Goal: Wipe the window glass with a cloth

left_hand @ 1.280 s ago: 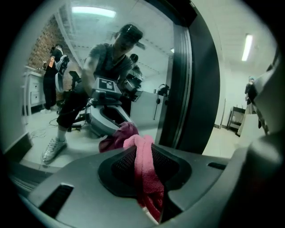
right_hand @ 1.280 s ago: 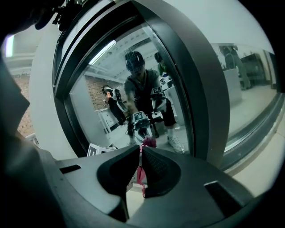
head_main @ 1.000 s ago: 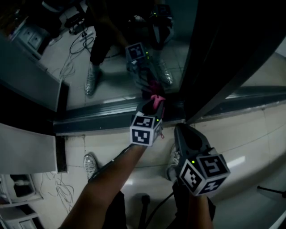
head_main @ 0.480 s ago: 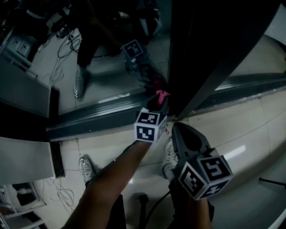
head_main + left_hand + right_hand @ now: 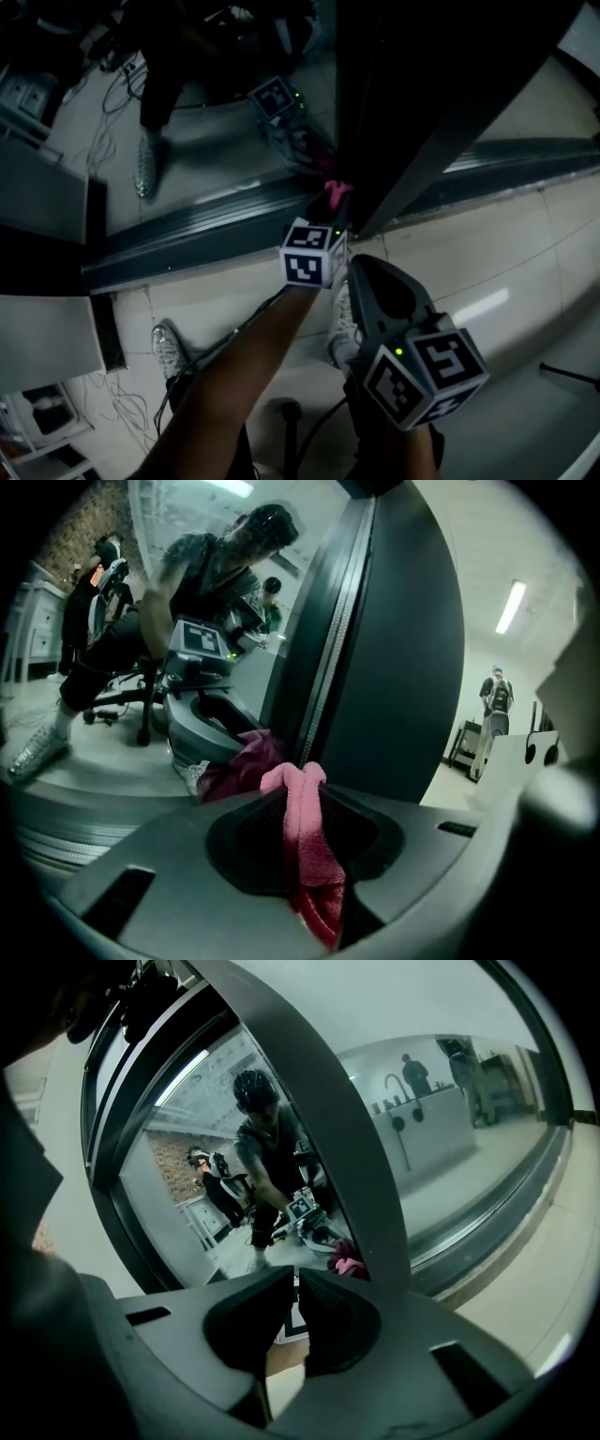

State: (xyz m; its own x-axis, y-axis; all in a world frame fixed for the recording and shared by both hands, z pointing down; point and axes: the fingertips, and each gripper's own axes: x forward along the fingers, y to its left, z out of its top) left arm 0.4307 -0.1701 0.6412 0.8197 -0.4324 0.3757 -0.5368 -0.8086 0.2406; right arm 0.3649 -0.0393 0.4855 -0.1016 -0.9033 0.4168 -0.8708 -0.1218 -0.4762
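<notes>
A pink cloth is clamped in my left gripper, and its bunched end presses on the window glass low down, next to the dark upright frame. In the left gripper view the cloth hangs between the shut jaws of that gripper, with its reflection in the glass. My right gripper hangs back from the pane, below and right of the left one. In its own view the right gripper is shut on nothing, and the cloth shows beyond it.
A grey sill track runs along the bottom of the glass. The wide dark frame stands just right of the cloth. Pale floor tiles lie below. A person's shoes and cables are on the floor at the left.
The left gripper with the cloth has slid a little along the bottom of the glass toward the dark upright frame. The right gripper has kept its place behind it.
</notes>
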